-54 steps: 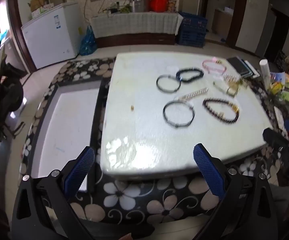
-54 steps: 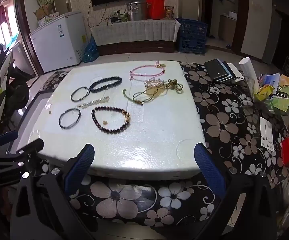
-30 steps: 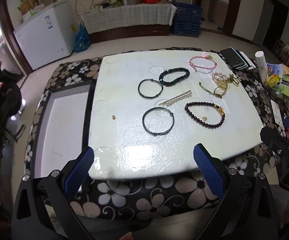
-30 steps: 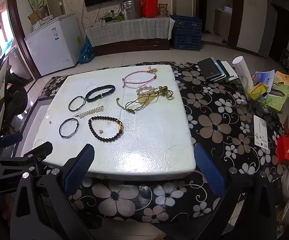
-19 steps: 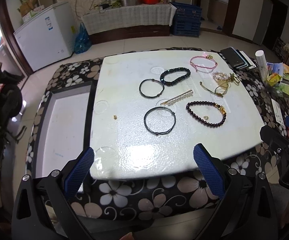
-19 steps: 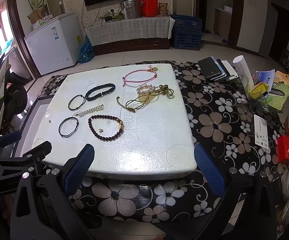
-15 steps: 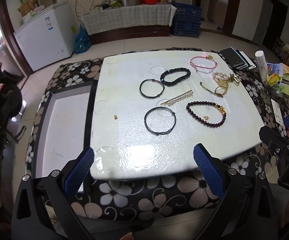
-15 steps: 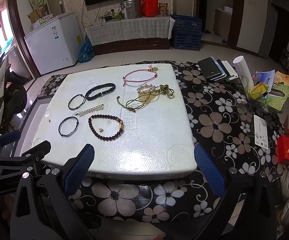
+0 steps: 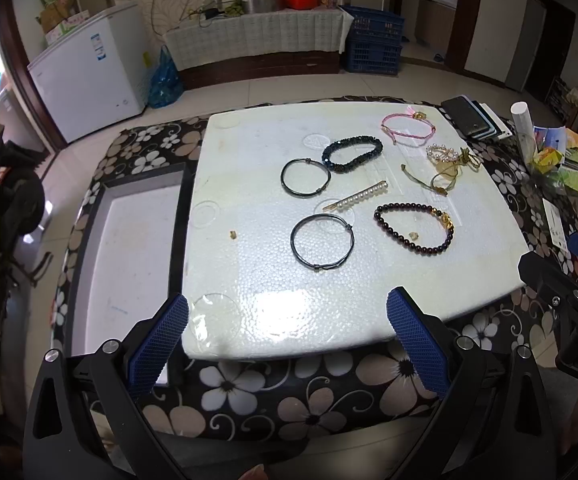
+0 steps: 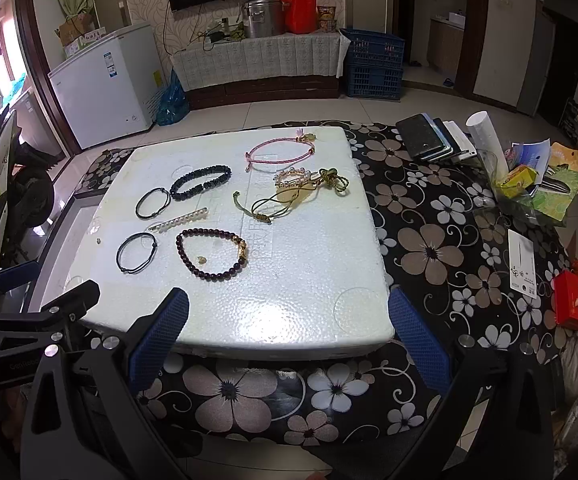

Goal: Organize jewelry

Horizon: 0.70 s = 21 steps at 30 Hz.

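Observation:
Several bracelets lie on a white foam board [image 9: 369,280] [image 10: 309,280]. Two thin black cord rings [image 9: 323,242] [image 9: 306,177], a black beaded bracelet [image 9: 352,153] [image 10: 201,182], a pearl hair clip [image 9: 357,201] [image 10: 179,220], a dark red beaded bracelet [image 9: 415,227] [image 10: 211,253], a pink cord bracelet [image 9: 408,128] [image 10: 279,151] and an olive cord tangle with pearls [image 9: 445,170] [image 10: 297,190]. My left gripper [image 9: 287,332] is open and empty before the board's near edge. My right gripper [image 10: 289,332] is open and empty, also short of the board.
An open white foam box [image 9: 129,248] sits left of the board on the floral cloth. Stacked phones [image 10: 429,140], a white tube [image 10: 485,132], snack packets and a red box [image 10: 573,300] lie at the right. A white freezer [image 10: 105,84] stands behind.
Both grippers have drawn back and risen a little, so the board looks smaller and sits more centred. Over the last half second almost nothing moved. The jewelry lies as before.

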### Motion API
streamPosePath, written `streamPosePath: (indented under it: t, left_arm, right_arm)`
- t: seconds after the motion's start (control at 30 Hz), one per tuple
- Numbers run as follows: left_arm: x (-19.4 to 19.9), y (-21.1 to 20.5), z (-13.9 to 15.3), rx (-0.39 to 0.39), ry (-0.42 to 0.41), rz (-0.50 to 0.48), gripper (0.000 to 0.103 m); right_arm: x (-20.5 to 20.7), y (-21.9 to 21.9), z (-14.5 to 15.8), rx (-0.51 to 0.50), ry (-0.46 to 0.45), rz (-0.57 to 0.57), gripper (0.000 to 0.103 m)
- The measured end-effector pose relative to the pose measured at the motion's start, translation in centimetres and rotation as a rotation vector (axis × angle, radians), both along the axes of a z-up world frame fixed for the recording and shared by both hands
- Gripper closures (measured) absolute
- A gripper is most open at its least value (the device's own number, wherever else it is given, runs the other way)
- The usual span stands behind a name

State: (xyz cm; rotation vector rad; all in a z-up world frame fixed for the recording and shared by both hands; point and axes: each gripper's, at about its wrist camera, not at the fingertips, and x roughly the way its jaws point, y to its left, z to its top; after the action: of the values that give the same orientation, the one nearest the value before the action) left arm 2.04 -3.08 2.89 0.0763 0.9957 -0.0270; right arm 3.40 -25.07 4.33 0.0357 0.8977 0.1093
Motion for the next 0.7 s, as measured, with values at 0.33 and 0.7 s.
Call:
streamPosePath:
  t: [0.33,0.7]
  left_arm:
    - [-0.03,0.08,0.00,-0.002,0.000,0.000,0.002]
    - [0.00,0.19,0.01,-0.004,0.001,-0.001,0.002]
  right_arm:
    - [0.01,0.00,0.00,-0.001,0.000,-0.001,0.004]
    - [0.02,0.00,0.00,-0.001,0.001,0.000,0.004]
